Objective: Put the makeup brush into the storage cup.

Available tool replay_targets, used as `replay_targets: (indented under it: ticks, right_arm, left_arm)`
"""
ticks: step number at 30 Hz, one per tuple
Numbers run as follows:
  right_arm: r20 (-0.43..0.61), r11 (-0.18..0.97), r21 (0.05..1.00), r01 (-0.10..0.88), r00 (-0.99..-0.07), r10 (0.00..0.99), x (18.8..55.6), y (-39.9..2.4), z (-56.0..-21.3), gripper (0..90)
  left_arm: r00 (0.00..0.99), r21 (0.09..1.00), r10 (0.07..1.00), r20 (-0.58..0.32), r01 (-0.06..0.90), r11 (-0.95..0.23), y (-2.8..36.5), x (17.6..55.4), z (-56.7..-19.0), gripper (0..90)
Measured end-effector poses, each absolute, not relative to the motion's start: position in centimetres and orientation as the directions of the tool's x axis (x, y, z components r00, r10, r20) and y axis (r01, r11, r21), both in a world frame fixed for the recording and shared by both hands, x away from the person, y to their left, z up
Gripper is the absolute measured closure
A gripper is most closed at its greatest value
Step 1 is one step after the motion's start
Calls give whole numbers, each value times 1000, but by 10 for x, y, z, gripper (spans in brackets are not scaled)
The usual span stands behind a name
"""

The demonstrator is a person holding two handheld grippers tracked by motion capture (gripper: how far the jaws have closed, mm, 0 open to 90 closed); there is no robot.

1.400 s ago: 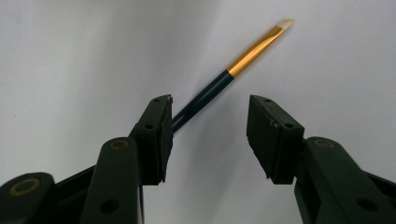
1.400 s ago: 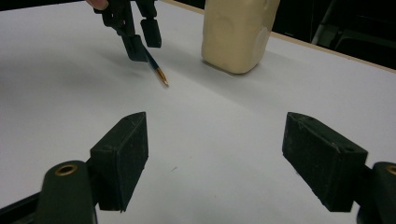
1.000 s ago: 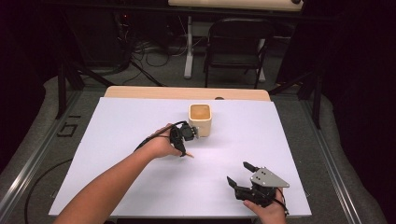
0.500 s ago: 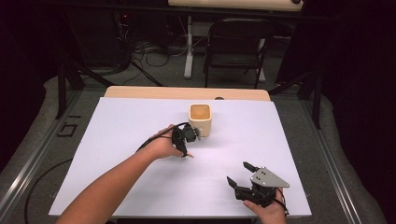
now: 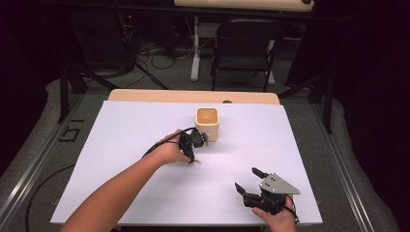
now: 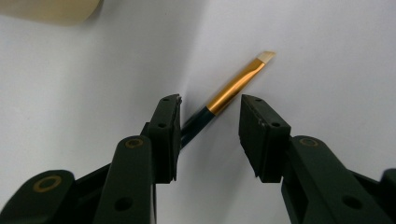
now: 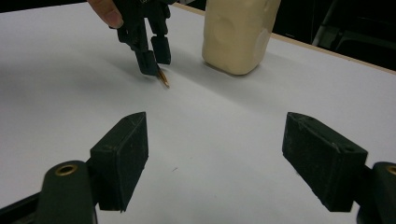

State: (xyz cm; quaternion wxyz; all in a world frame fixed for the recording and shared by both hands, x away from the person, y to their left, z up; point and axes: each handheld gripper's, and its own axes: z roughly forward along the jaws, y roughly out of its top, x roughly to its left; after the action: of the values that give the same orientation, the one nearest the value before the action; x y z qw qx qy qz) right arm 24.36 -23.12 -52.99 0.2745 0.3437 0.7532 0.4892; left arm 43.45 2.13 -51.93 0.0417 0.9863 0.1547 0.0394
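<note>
With the left gripper (image 6: 210,128) closing on the thin paintbrush (image 6: 233,86) lying flat on the bench (image 5: 121,145) at the cup's (image 5: 208,123) seven o'clock—seemingly not yet pinched—it could roll away (right gripper (image 7: 215,154) idles open).

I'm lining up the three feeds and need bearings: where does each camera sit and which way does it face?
High view: above the near table edge, looking forward and down; both forearms, left gripper, right gripper.
Left gripper view: on that gripper, looking down its jaws at the brush.
Right gripper view: low, facing across the table at the cup.
Shared: brush, cup.
</note>
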Motion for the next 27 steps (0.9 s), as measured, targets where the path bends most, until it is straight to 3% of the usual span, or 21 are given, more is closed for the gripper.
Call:
replay_targets:
  ticks: [9,27]
  right_arm:
    - [-77,285,926,249,-614,785,244,-231,-530,226]
    - [-76,283,927,246,-616,784,243,-231,-530,226]
  left_arm:
    - [951,82,305,60,299,-951,22,437,-521,635]
    - [945,76,327,4,326,-942,21,438,-522,809]
